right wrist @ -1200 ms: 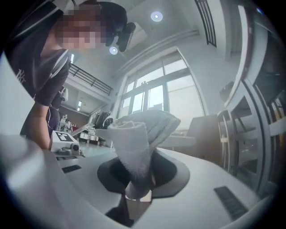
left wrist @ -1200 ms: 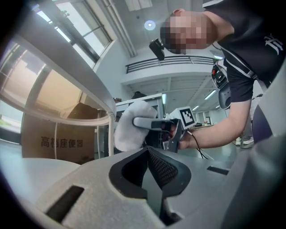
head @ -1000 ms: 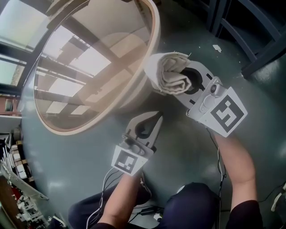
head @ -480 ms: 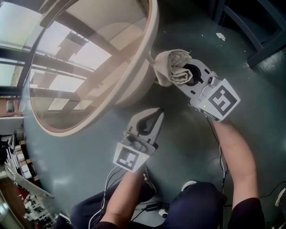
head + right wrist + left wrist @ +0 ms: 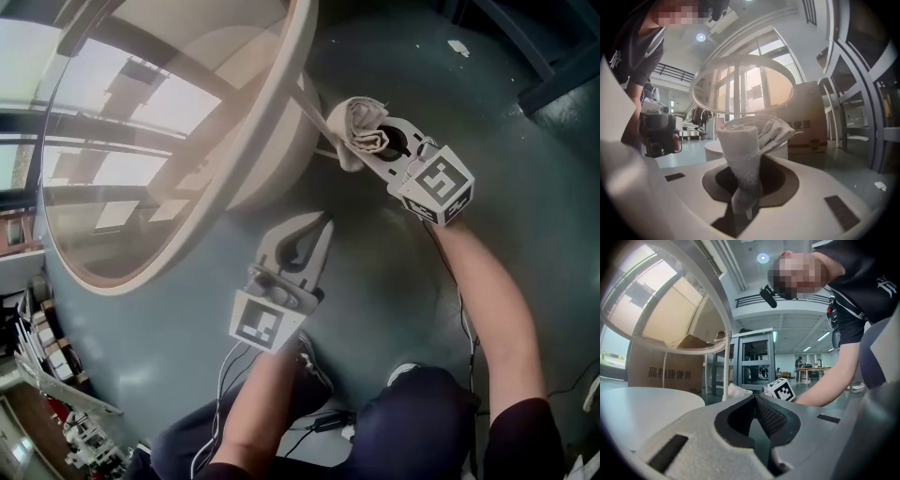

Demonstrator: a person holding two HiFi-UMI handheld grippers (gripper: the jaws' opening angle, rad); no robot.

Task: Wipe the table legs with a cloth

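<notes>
A round glass-topped table with a pale rim stands on thin white legs over a round white base. My right gripper is shut on a folded beige cloth, which rests against one thin table leg under the rim. In the right gripper view the cloth sticks up out of the shut jaws. My left gripper hangs lower and nearer to me, shut and empty. Its own view shows the shut gripper, the leg and the cloth beyond.
The floor is grey-green. A dark metal shelf frame stands at the far right, with a small white scrap on the floor near it. A cardboard box sits behind the table. Cables trail from the left gripper.
My right gripper has carried the cloth further away and lower, in under the table rim and up against the leg. The left gripper has stayed about where it was.
</notes>
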